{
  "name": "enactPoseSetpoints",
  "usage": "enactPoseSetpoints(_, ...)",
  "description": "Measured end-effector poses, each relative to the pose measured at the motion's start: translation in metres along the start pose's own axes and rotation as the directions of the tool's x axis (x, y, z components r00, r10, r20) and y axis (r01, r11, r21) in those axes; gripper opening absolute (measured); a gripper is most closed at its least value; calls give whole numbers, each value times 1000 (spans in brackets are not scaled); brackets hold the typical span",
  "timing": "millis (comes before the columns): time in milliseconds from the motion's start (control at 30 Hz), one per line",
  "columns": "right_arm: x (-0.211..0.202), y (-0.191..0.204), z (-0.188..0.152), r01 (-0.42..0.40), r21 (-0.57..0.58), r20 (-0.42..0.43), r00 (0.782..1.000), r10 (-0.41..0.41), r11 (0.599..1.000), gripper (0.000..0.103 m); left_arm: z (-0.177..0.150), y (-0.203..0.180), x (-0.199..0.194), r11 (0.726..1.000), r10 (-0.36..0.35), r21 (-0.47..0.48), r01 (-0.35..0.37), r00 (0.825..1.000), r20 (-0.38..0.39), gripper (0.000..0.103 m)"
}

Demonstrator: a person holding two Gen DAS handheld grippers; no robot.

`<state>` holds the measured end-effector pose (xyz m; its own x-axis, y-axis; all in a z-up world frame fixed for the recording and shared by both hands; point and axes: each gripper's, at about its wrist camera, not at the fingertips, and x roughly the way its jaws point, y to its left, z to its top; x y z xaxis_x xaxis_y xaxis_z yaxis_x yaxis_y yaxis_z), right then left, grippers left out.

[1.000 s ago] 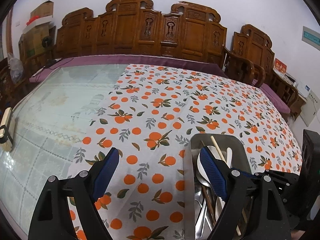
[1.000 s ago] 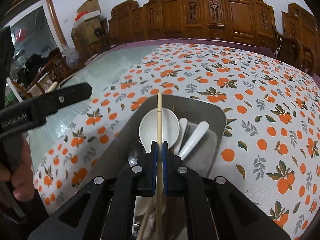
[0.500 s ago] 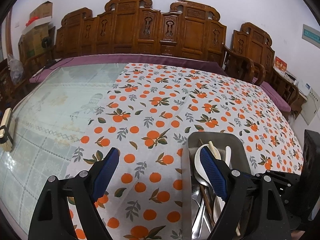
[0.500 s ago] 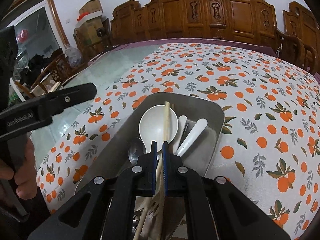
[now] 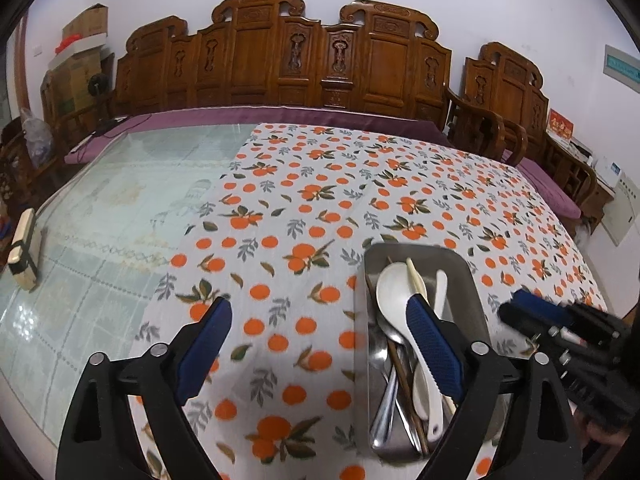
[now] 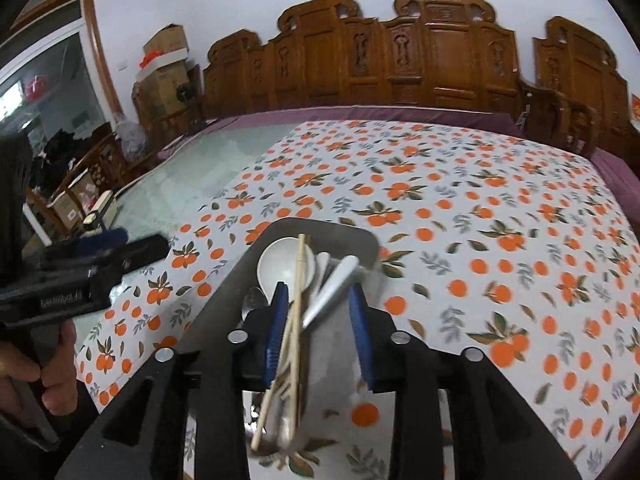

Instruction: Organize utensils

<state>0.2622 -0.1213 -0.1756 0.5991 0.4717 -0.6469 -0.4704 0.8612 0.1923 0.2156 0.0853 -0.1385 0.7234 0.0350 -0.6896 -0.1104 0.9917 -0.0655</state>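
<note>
A steel tray lies on the orange-print cloth and holds white ceramic spoons, metal spoons and chopsticks. A pale chopstick rests across the big white spoon. My right gripper hovers over the tray's near end, jaws apart, the chopstick lying free between them. My left gripper is open wide and empty; its right finger is over the tray, its left finger over the cloth.
The orange-print tablecloth covers the right part of a glass-topped table. A small wooden block lies at the table's left edge. Carved wooden chairs line the far side.
My right gripper has opened and let go of the pale chopstick, which now lies in the tray across the white spoon. The left gripper has drifted slightly and stayed open.
</note>
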Motion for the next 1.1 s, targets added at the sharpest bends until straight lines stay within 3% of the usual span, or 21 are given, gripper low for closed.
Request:
enactPoseSetpoints(100,-19,-4,-5,38,-9,16,999,-38,999,43,-10,-8,-12,999,12,32,-12,1000,9,90)
enactPoseSetpoints(467,-97,-14,-29,146,36,99,984,-149,989,100,-34,-46,-66,993,-9,120,4,999,38,95)
enactPoseSetpoints(800,-156,-8,-58,217,48,141,965,-222,975,100,-46,-65,-110,991,-66,118,60,997,49,95)
enactPoseSetpoints(900,-175,-9,-58,217,62,162,961,-224,974,100,-44,-70,-121,989,-100,116,93,993,58,95)
enactPoseSetpoints(1100,-217,-1,-45,232,70,243,939,-242,970,100,-38,-81,-155,987,-102,136,87,988,114,95)
